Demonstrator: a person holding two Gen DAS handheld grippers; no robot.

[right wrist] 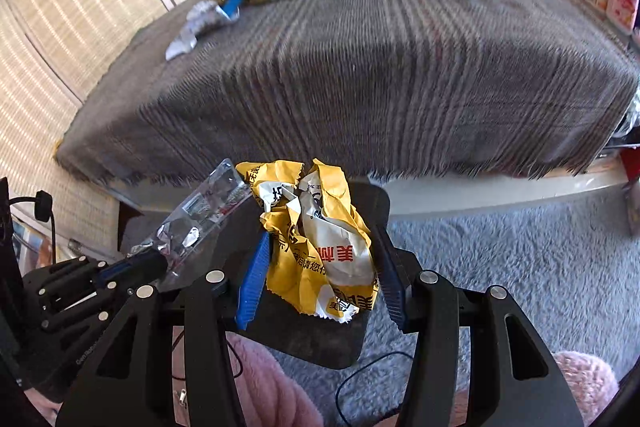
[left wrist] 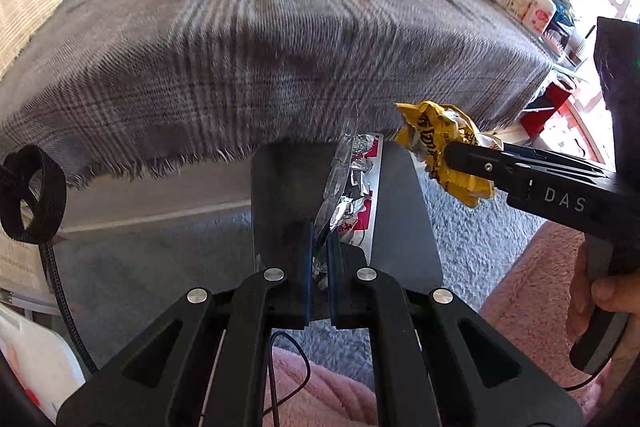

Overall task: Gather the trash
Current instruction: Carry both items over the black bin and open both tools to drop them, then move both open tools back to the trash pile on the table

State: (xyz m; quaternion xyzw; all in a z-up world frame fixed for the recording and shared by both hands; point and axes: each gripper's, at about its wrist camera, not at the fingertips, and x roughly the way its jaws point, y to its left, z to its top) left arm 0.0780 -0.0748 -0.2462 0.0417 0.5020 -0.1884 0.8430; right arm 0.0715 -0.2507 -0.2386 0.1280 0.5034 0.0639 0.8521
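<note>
You've got your left gripper (left wrist: 320, 263) clamped on the clear foil wrapper (left wrist: 352, 187) and your right gripper (right wrist: 320, 267) squeezing the crumpled yellow wrapper (right wrist: 316, 235), both poised over the dark bin (left wrist: 400, 211) for dropping.

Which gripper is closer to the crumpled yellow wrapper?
Right. The right gripper holds the yellow wrapper between its fingers; the left gripper is beside it, pinching a clear wrapper.
</note>
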